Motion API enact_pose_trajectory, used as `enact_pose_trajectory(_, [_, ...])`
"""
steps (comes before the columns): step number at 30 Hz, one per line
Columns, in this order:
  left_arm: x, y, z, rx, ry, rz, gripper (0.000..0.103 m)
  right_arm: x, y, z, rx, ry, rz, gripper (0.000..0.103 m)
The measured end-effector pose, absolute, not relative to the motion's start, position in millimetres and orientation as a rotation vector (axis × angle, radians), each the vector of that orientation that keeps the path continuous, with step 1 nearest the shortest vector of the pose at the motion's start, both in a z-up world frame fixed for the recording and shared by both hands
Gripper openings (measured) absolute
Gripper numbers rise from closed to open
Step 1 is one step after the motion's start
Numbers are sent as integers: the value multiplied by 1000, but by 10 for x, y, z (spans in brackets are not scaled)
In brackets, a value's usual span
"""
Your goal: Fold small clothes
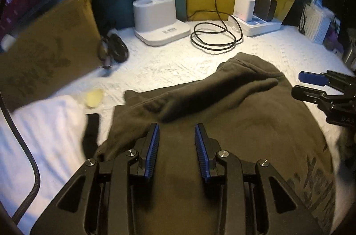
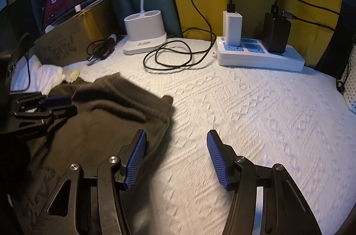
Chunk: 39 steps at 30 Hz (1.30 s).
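Dark olive fleece garment (image 1: 233,123): lower part cut off by frame edge and hidden under gripper; dark printed lettering (image 1: 311,179) on it blurred, unreadable. Left of garment: small pale yellow object (image 1: 95,97), perhaps a clip, too blurred to identify.

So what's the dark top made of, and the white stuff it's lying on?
The dark top looks like soft, matte fleece or sweatshirt knit: fuzzy surface, thick rounded folds. The white cover seems a woven or quilted cotton-like fabric, with raised zigzag patterns. Neither is certain.
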<state>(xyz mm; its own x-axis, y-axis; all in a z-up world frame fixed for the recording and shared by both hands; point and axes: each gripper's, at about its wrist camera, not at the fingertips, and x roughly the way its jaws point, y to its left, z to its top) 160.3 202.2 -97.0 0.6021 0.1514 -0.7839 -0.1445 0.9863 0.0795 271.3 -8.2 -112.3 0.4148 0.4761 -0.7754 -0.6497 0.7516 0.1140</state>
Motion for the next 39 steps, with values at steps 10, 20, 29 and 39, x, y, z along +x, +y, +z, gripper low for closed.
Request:
enact_pose_trajectory(10, [1129,1724,-853,22,889,188,33,2421,-314,-1066,-198,916,718,58])
enact_pose_trajectory(20, [738,1399,-716,-41,819,200,40,1982,-725,-979,-202,914,705,59])
enact_pose_trajectory(29, [406,1175,-826,-71,825,297,40,1626,-1291,-916,-193,889,629,59])
enact_pose_trajectory(39, [243,680,-526,-125,707,192,74,1290,-2061,-756,-151,853,466,59])
